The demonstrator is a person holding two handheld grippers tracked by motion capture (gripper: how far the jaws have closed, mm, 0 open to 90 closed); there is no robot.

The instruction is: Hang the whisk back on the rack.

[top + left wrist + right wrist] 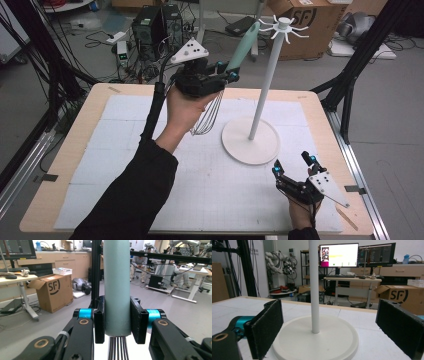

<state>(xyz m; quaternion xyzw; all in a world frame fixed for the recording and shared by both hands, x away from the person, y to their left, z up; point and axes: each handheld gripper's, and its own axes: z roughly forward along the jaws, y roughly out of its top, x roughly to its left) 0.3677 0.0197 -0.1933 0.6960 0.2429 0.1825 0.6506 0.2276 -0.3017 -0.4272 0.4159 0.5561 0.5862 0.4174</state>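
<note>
Whisk (235, 62) is up in the air above the far half of the table (70, 150), clamped in my left gripper (227, 75). Its jaws press both sides of the teal handle (117, 287) just above where the wires (117, 348) begin. From the high view I see the whisk tilted, handle pointing up and away toward the hook head (284, 25) of the white stand (250, 142), wire loops hanging down beside my hand (185, 107). The handle tip sits near the hooks but apart from them. My right gripper (294, 165) rests low at the near right of the mat (125, 165), jaws spread wide and holding nothing, aimed at the stand's round base (317, 340), with the pole (314, 285) rising between the two pads (265, 327) in its own view.
</note>
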